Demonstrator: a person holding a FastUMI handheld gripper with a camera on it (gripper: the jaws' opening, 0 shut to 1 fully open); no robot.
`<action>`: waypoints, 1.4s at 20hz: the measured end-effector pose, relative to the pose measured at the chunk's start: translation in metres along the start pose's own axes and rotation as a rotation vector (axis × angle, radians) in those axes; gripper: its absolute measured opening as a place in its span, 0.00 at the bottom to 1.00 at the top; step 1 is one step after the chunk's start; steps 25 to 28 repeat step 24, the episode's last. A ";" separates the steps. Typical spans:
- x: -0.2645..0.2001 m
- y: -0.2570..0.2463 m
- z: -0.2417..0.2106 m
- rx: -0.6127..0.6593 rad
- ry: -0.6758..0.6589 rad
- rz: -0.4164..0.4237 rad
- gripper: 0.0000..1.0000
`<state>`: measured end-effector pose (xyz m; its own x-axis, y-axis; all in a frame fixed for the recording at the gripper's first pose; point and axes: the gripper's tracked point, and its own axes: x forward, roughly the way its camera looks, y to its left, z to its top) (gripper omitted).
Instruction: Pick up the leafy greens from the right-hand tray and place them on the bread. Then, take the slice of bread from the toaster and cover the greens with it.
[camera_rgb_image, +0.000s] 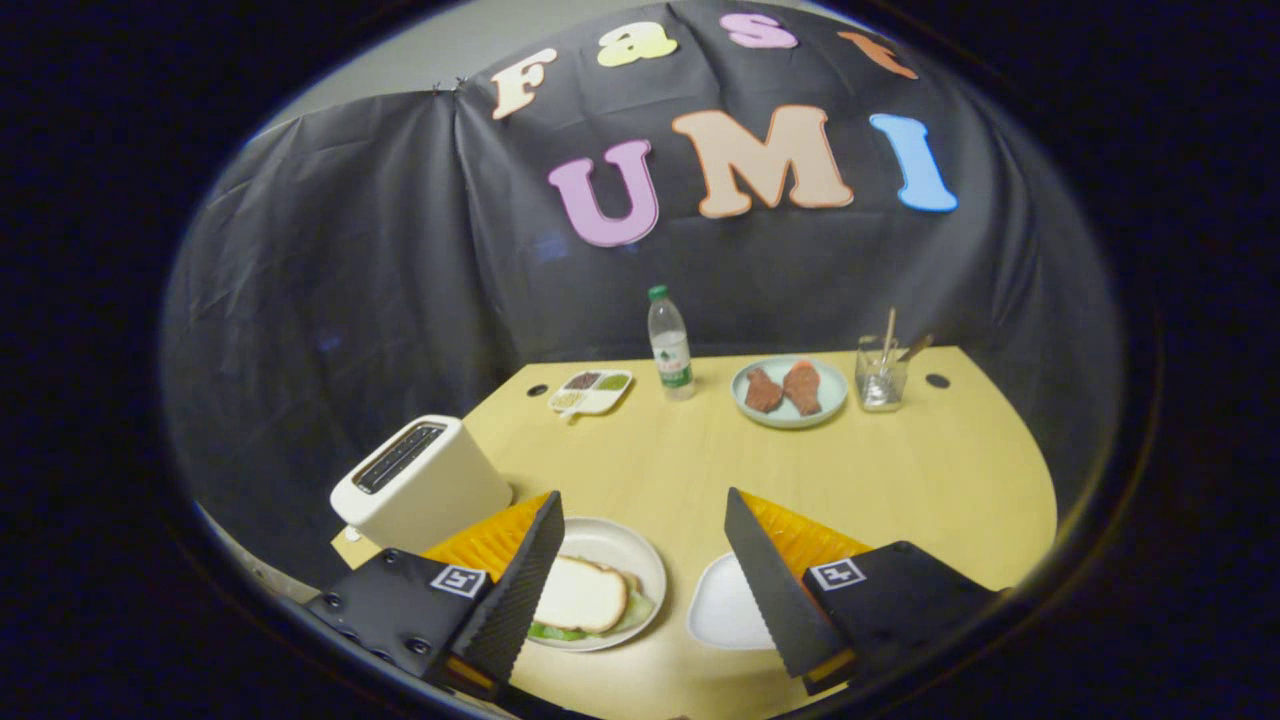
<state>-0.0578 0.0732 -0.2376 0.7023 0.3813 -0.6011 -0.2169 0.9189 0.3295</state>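
Note:
My gripper (645, 520) is open, high above the near part of the table, with nothing between its fingers. Below and between the fingers a white plate (640, 555) carries a slice of bread (580, 595) lying on top of leafy greens (632, 612), whose green edge pokes out at the slice's near and right sides. The left finger hides the plate's left part. A white toaster (420, 485) stands to the left, beyond the left finger; its slots look dark. A white tray (725, 605) sits to the right of the plate, partly behind the right finger, and looks bare.
At the far side of the wooden table (900, 480) stand a water bottle (670, 345), a small divided dish (592, 390), a pale plate with two brown pieces (790, 392) and a glass holding utensils (882, 375).

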 end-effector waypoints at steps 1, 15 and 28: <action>-0.006 -0.007 0.014 -0.015 -0.034 -0.017 1.00; -0.072 -0.072 0.160 -0.130 -0.437 -0.251 1.00; -0.076 -0.090 0.164 -0.097 -0.469 -0.262 1.00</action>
